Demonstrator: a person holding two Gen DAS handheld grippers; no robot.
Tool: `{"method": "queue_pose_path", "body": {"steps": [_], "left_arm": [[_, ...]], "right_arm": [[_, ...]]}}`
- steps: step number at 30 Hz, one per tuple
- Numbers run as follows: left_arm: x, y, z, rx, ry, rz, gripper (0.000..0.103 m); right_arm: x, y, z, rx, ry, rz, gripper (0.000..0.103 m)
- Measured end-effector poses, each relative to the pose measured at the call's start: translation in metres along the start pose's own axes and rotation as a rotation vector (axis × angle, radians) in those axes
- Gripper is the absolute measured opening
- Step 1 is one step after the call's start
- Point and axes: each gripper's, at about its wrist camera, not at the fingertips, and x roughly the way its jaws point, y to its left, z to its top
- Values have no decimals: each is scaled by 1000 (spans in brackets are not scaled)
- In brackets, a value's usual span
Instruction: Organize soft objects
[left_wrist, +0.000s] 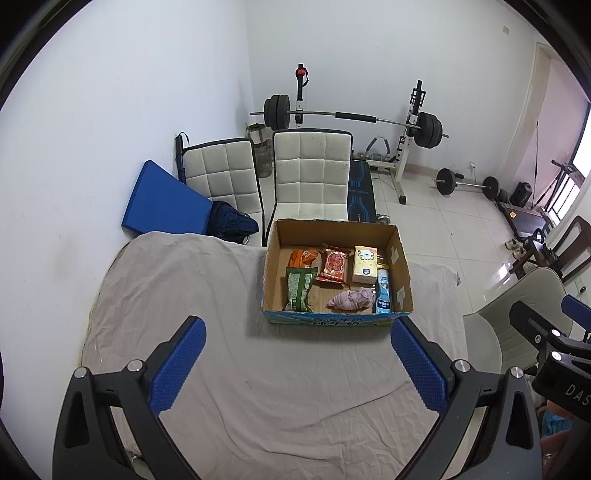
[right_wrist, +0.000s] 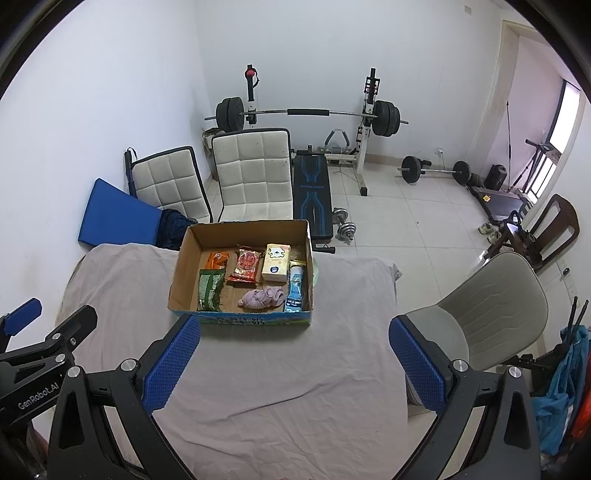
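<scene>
An open cardboard box (left_wrist: 400, 266) (right_wrist: 183, 266) stands on the far side of a table under a grey cloth (left_wrist: 229, 362) (right_wrist: 280, 384). In it lie a green snack bag (left_wrist: 298, 288) (right_wrist: 209, 288), an orange packet (left_wrist: 303, 257) (right_wrist: 217, 260), a red packet (left_wrist: 334, 265) (right_wrist: 245, 266), a cream tissue pack (left_wrist: 365, 264) (right_wrist: 276, 263), a blue packet (left_wrist: 383, 291) (right_wrist: 295, 290) and a crumpled pink cloth (left_wrist: 351, 300) (right_wrist: 263, 298). My left gripper (left_wrist: 297, 360) is open and empty, short of the box. My right gripper (right_wrist: 293, 356) is open and empty, also short of it.
Two white padded chairs (left_wrist: 312, 173) (right_wrist: 255, 177) stand behind the table, with a blue pad (left_wrist: 162, 199) against the wall. A weight bench and barbell rack (left_wrist: 354, 118) fill the back. A beige chair (right_wrist: 487, 314) stands right of the table.
</scene>
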Motion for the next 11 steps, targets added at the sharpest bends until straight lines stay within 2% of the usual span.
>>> {"method": "queue_pose_path", "body": {"steps": [11], "left_arm": [[-4, 0, -3, -11, -10, 0, 103]], "right_arm": [[-1, 0, 0, -14, 4, 0, 103]]}}
